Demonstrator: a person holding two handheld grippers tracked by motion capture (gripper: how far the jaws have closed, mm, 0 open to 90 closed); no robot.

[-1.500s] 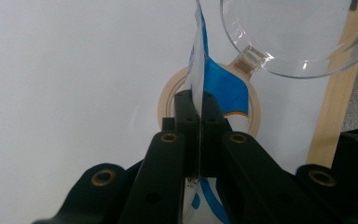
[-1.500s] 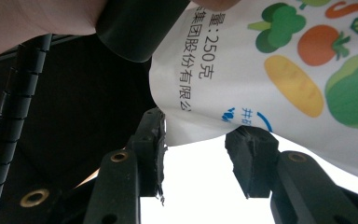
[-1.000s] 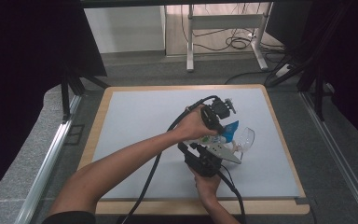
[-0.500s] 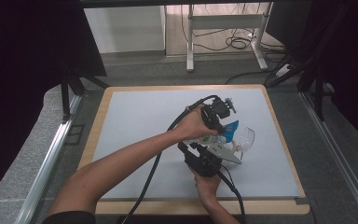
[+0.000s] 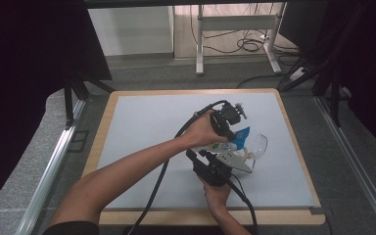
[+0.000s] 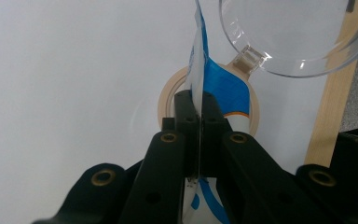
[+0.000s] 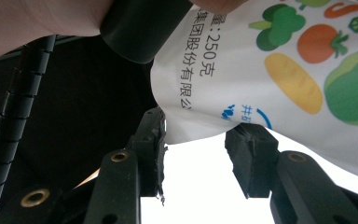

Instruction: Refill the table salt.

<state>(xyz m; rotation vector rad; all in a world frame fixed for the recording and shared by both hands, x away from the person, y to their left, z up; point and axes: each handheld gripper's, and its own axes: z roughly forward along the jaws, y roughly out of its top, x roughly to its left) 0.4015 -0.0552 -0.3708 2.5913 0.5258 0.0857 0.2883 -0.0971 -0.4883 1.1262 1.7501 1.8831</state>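
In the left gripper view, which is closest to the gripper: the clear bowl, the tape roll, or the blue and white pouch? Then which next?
1. Blue and white pouch: pinched in the left gripper.
2. Tape roll: flat on the table, just beyond the jaws.
3. Clear bowl: farthest, upper right.

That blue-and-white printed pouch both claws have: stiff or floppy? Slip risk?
The blue-and-white printed plastic pouch is probably floppy: its lower edge buckles between the right claw pads. Likely light: the left claw carries it by a thin pinched edge. Its film looks smooth, so it might slip.
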